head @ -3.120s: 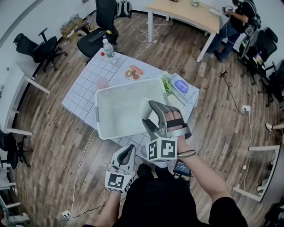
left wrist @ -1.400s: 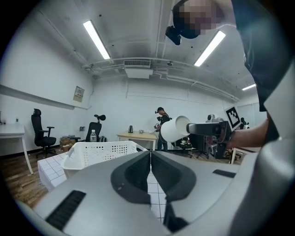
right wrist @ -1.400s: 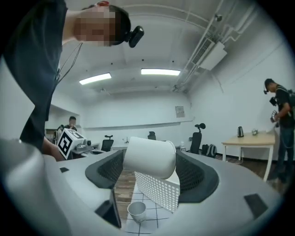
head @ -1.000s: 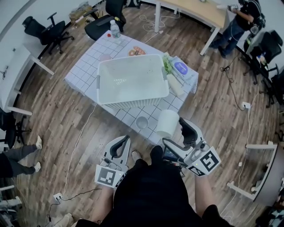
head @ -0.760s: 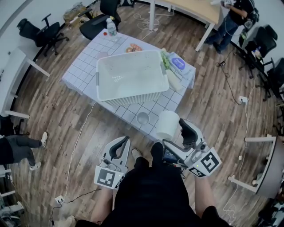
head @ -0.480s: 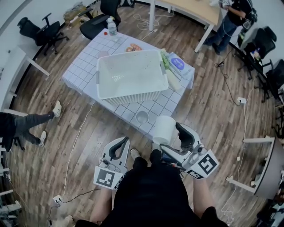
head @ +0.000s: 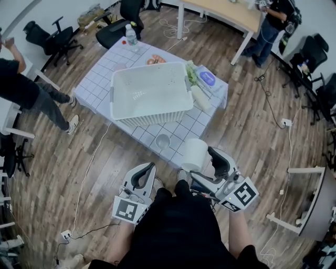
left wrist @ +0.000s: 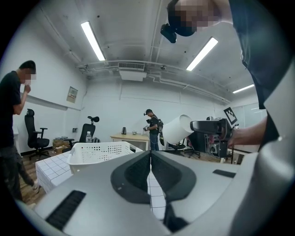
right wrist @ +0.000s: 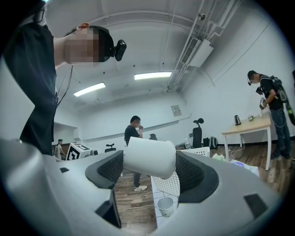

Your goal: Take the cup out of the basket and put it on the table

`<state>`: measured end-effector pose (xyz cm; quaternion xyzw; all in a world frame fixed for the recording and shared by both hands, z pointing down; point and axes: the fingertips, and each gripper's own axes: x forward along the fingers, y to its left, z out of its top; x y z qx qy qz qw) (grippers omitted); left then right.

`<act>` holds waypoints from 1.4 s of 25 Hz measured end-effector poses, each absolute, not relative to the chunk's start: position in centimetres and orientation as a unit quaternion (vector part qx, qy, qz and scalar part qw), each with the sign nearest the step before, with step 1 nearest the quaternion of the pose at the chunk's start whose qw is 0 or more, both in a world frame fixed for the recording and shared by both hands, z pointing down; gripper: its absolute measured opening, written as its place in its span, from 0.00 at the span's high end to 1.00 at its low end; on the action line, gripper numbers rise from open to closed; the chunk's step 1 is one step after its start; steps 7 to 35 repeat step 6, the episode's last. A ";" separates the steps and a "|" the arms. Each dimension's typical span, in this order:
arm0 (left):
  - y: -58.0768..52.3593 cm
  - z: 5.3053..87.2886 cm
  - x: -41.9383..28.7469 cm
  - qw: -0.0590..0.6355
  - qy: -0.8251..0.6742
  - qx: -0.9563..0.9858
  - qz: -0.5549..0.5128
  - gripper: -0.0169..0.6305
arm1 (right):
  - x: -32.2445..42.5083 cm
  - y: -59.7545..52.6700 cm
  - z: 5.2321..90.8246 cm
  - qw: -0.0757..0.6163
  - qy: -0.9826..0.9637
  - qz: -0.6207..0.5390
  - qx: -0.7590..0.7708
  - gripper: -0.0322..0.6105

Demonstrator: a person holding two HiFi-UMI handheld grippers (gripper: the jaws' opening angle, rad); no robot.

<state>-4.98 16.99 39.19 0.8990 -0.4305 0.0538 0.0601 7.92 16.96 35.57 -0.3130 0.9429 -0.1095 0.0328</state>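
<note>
Head view, room: a wood-plank floor (head: 68, 168). Black office chairs (head: 52, 39) stand at the left. A wooden table (head: 220, 11) is at the far end with a person (head: 269, 23) beside it. A second person (head: 29, 86) stands left of the desk.
Head view, desk: the desk (head: 97, 86) wears a white grid cloth. A white basket (head: 152, 116) fills its middle. Beyond the basket are a water bottle (head: 130, 38) and a plate of food (head: 154, 60). A blue-and-white packet (head: 207, 79) lies at its right. A small cup (head: 162, 141) stands upright by the near edge.
Head view, hands: the left claw (head: 148, 169) hangs low by the wearer's body, off the desk. The right claw (head: 201, 163) holds the white cup (head: 195, 152) just off the desk's near corner. The white cup is out of the basket and not on the desk.
Left gripper view, claw: the jaws are pressed together with nothing between them, and they point about level toward the desk.
Left gripper view, extra: ceiling strip lights (left wrist: 94, 41) show here. The white cup is seen side-on, tilted in the right claw.
Right gripper view, claw: both pads clamp the white cup by its sides. It lies tilted, not upright.
Right gripper view, extra: the small cup shows below the jaws. The basket's perforated wall is behind the white cup. A kettle (right wrist: 237, 120) stands on the wooden table.
</note>
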 end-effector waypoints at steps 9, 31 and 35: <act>16.2 39.3 -3.2 0.069 -0.429 0.899 0.057 0.96 | 8.9 16.7 36.4 0.032 0.946 -0.121 -0.298 0.42; 16.2 39.3 -3.2 0.069 -0.429 0.899 0.057 0.96 | 8.9 16.7 36.4 0.032 0.946 -0.121 -0.298 0.42; 16.2 39.3 -3.2 0.069 -0.429 0.899 0.057 0.96 | 8.9 16.7 36.4 0.032 0.946 -0.121 -0.298 0.42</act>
